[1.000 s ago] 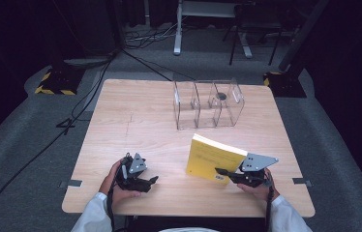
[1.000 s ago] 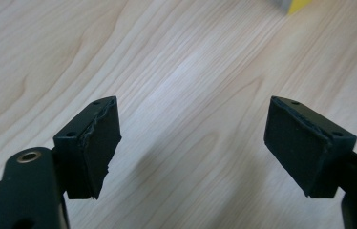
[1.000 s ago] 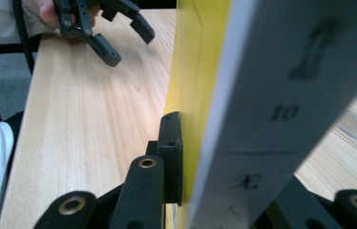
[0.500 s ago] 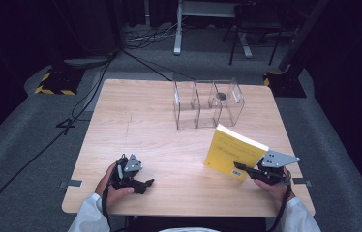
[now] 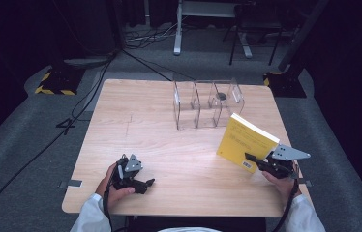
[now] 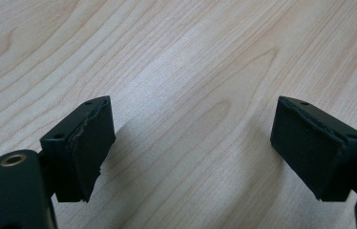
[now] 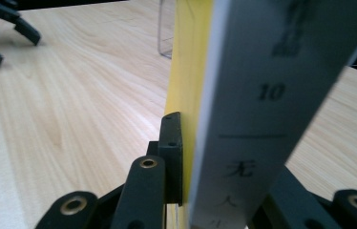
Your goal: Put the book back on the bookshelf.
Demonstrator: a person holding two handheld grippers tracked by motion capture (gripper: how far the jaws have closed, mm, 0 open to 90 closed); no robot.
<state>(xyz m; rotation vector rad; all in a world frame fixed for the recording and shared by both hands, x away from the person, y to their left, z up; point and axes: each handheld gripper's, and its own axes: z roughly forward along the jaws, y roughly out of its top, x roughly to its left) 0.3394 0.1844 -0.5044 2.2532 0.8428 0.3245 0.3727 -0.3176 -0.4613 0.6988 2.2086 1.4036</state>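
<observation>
- The yellow book stands tilted above the table's right edge, lifted on its lower corner, with the barcode end down by your right gripper.
- In the right gripper view the book's spine runs up through the frame, so its long axis rises away from your hand and leans toward the table's far edge.
- Your right gripper is clamped on the book's lower edge; one black pad presses flat against the yellow cover.
- The clear divided holder sits just beyond the book's top corner, near the far edge and a little left of it. Its slots run side by side, and one far compartment holds a small dark round object.
- The coming move looks like sliding the book into a slot, so you need the spine square with the dividers. The right hand is much the nearer one.
- Your left gripper rests near the table's near-left corner, released, and its pads stand apart over bare wood.
- Since a second ago the book has travelled right, from mid-table toward the right edge, and stands steeper; the left jaws have just been opening, with nothing between them.
</observation>
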